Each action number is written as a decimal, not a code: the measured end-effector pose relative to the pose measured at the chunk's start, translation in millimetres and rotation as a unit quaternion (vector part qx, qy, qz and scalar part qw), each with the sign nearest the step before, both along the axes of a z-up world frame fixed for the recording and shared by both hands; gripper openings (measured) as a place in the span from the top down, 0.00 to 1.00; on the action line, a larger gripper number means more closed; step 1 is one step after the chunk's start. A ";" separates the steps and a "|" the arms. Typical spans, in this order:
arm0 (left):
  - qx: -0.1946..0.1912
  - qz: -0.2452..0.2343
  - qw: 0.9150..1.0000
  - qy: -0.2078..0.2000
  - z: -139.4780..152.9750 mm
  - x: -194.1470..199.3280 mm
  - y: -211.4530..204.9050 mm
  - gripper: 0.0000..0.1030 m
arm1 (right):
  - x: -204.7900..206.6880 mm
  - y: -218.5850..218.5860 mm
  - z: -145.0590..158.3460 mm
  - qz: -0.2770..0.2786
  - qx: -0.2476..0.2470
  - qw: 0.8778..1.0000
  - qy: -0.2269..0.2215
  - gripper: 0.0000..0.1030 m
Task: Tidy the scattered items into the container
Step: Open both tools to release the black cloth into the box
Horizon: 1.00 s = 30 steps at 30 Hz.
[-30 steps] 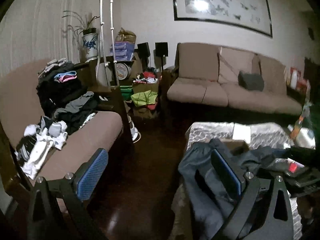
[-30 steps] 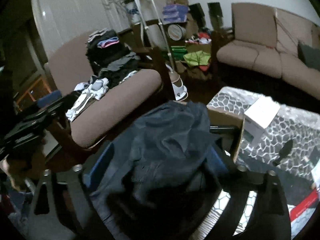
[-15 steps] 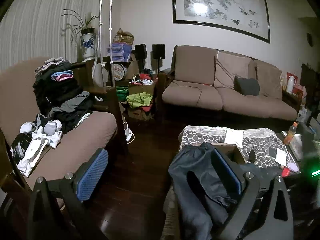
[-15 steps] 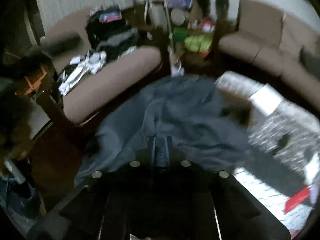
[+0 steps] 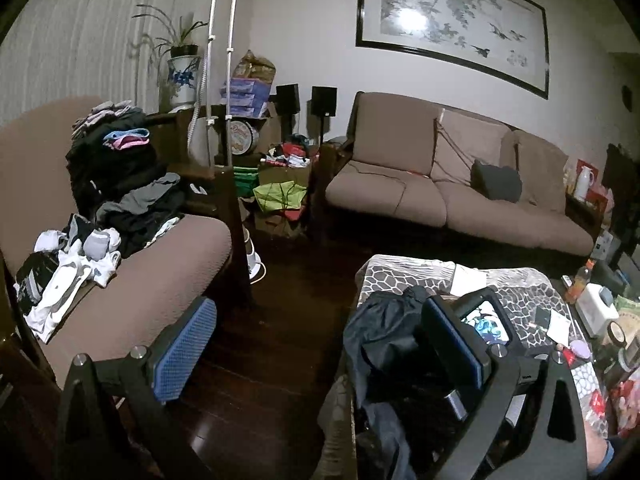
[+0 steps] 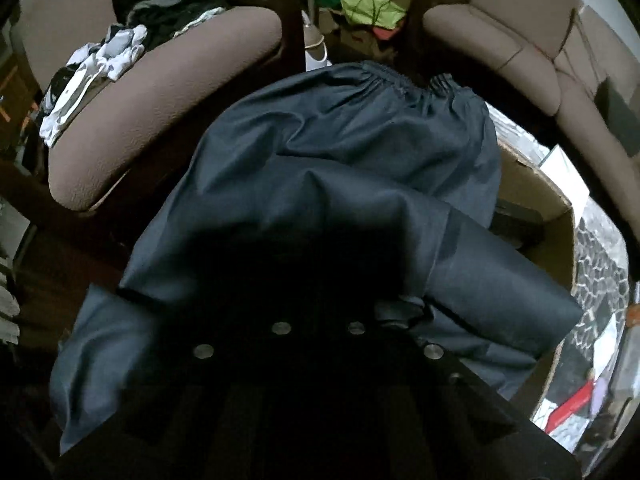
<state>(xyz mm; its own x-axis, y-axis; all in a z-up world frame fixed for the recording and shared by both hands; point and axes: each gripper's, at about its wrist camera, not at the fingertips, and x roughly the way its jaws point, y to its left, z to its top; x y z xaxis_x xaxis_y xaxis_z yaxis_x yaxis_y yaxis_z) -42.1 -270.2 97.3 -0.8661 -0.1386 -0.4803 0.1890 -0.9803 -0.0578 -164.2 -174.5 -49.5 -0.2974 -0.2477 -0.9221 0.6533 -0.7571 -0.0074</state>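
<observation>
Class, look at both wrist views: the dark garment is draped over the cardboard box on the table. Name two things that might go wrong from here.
1. Much of the dark garment hangs outside the cardboard box, over the table edge toward the floor, so it may slide out.
2. The right tongs are shut deep in shadowed folds; whether they grip any fabric is unclear, so a tuck could miss.

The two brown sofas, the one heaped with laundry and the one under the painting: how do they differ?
The left sofa carries a heap of dark and white clothes; the long sofa holds only a dark cushion. The left sofa stands against the striped wall, the long sofa under the painting. Both wear the same brown covers.
</observation>
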 end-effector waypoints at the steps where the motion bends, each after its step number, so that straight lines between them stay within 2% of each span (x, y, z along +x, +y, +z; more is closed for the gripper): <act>1: -0.001 -0.003 1.000 0.001 0.7 0.6 2.8 0.00 | 2.0 3.9 1.7 0.006 -0.009 1.000 0.003 1.00; 3: -0.001 -0.013 1.000 0.005 2.5 2.4 9.0 0.00 | 8.6 19.1 4.3 0.008 -0.041 0.999 0.003 1.00; 5: 0.000 -0.020 1.000 0.008 4.0 3.5 12.9 0.00 | 22.5 42.4 20.5 0.006 -0.103 0.995 -0.002 0.97; 8: 0.005 -0.027 1.000 0.011 5.7 4.2 18.9 0.00 | 48.6 91.3 55.2 0.008 -0.186 0.982 0.029 0.94; 9: 0.007 -0.030 0.999 0.012 6.1 4.3 21.0 0.00 | 57.4 108.6 65.8 0.005 -0.195 0.979 0.052 0.92; 10: 0.012 -0.036 0.999 0.013 6.3 4.2 24.1 0.00 | 66.2 125.9 76.4 0.001 -0.203 0.976 0.075 0.85; 11: 0.022 -0.047 0.999 0.014 6.0 4.1 26.9 0.00 | 75.9 143.7 86.3 -0.005 -0.205 0.973 0.104 0.80; 13: 0.077 -0.094 0.993 0.012 1.7 1.4 31.3 0.00 | 92.8 177.9 102.1 -0.031 -0.200 0.967 0.155 0.44; 14: 0.106 -0.114 0.988 0.009 -1.0 -0.7 34.3 0.00 | 98.2 191.8 108.4 -0.043 -0.197 0.964 0.173 0.37; 15: 0.118 -0.120 0.986 0.007 -3.4 -2.3 40.4 0.00 | 105.7 208.8 115.3 -0.057 -0.189 0.960 0.200 0.32; 17: 0.113 -0.116 0.987 0.008 -6.5 -3.5 58.8 0.00 | 122.0 242.8 124.8 -0.094 -0.153 0.947 0.267 0.28; 19: 0.086 -0.114 0.990 0.013 -8.9 -3.6 86.5 0.00 | 129.4 270.6 125.3 -0.134 -0.117 0.937 0.301 0.19; 24: 0.057 -0.116 0.992 0.005 -21.0 -8.1 148.0 0.00 | 133.1 326.7 112.7 -0.211 -0.108 0.920 0.311 0.16; 26: 0.038 -0.119 0.992 -0.005 -28.9 -10.9 174.8 0.00 | 131.3 350.1 104.8 -0.237 -0.116 0.917 0.300 0.16; 30: 0.019 -0.164 0.986 -0.024 -43.2 -12.2 223.9 0.00 | 134.0 392.4 87.9 -0.265 -0.120 0.914 0.283 0.16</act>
